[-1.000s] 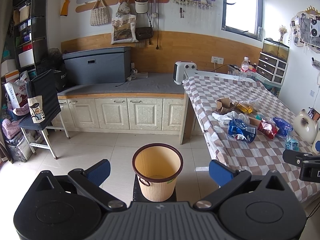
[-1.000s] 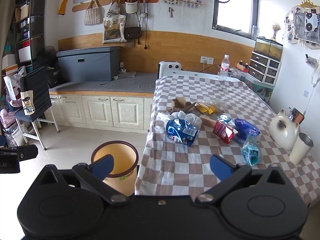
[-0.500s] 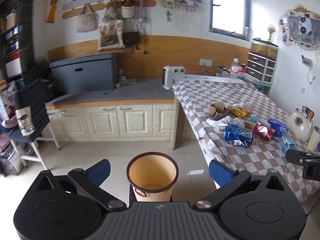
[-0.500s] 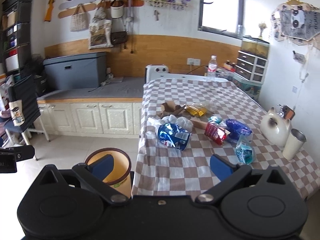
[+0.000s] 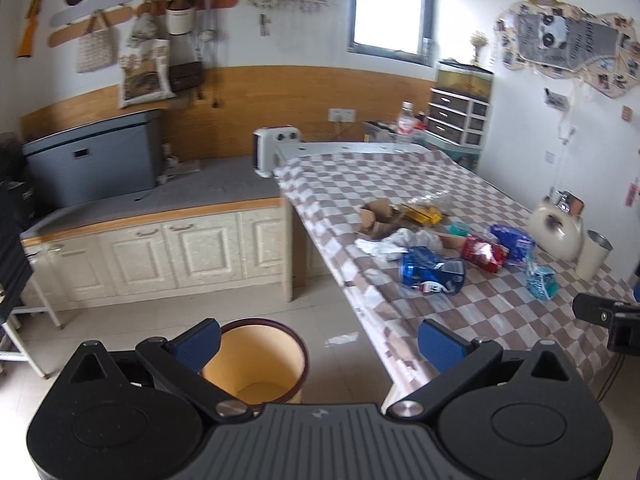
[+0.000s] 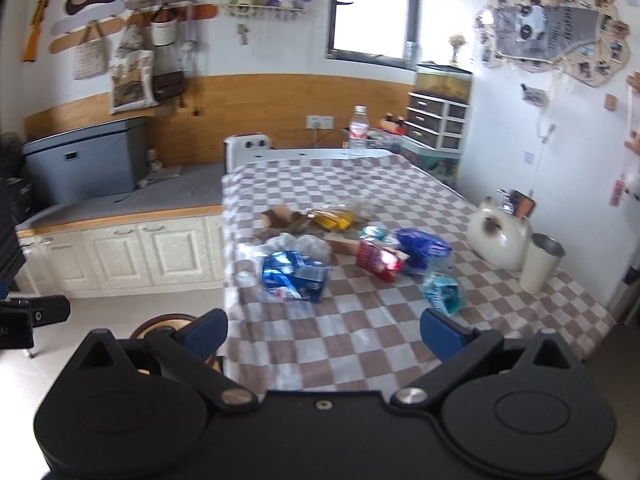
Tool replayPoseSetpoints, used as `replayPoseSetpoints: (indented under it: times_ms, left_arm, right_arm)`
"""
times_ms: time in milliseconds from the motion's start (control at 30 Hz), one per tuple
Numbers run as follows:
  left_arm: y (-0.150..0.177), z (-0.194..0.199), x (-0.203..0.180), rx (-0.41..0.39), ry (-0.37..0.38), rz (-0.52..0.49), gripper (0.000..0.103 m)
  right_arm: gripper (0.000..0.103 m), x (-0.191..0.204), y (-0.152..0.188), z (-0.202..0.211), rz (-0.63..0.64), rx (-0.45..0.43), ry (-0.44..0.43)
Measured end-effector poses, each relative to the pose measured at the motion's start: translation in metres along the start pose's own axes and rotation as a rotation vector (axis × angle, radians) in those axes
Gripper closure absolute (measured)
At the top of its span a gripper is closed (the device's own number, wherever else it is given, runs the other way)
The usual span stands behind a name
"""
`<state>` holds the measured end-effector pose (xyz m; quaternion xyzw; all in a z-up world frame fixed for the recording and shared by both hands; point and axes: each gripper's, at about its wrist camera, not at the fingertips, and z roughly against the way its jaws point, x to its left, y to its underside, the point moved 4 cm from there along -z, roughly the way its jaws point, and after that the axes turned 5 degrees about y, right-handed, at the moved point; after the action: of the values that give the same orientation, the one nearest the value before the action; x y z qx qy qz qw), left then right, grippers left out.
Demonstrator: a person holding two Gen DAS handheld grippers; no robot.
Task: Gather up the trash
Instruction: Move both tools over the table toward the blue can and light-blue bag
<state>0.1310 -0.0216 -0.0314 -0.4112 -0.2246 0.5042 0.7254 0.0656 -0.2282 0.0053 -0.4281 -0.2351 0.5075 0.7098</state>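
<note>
Both the left gripper (image 5: 320, 344) and the right gripper (image 6: 324, 330) are spread wide and hold nothing. The trash sits mid-table; the blue wrapper (image 6: 295, 276), lying crosswise, is at about 11 o'clock from the right gripper, which I judge the nearer. The bin (image 5: 256, 360) stands on the floor under the left gripper, left of the table (image 6: 360, 352).

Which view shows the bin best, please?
The left wrist view: the bin shows its whole rim and bare inside, on the floor beside the table. In the right wrist view only a sliver of its rim peeks out behind the right gripper's fingers.
</note>
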Motion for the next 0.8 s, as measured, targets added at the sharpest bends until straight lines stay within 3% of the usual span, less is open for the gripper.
replayPoseSetpoints:
  times_ms: [300,600,800]
  left_arm:
    - [-0.027,-0.063,-0.054,0.037,0.006,-0.009,0.0]
    - [-0.059,-0.119,-0.117,0.056,-0.076,0.049,0.0]
    - [-0.062,-0.145,-0.141,0.09,-0.127,0.135,0.0]
  right_arm:
    - [0.0,-0.064,-0.014,-0.069,-0.059,0.033,0.032]
    - [0.0,-0.134,-0.047,-0.166,-0.008,0.065,-0.049]
    - [0.0,-0.158,-0.049,-0.228,0.098,0.105,-0.117]
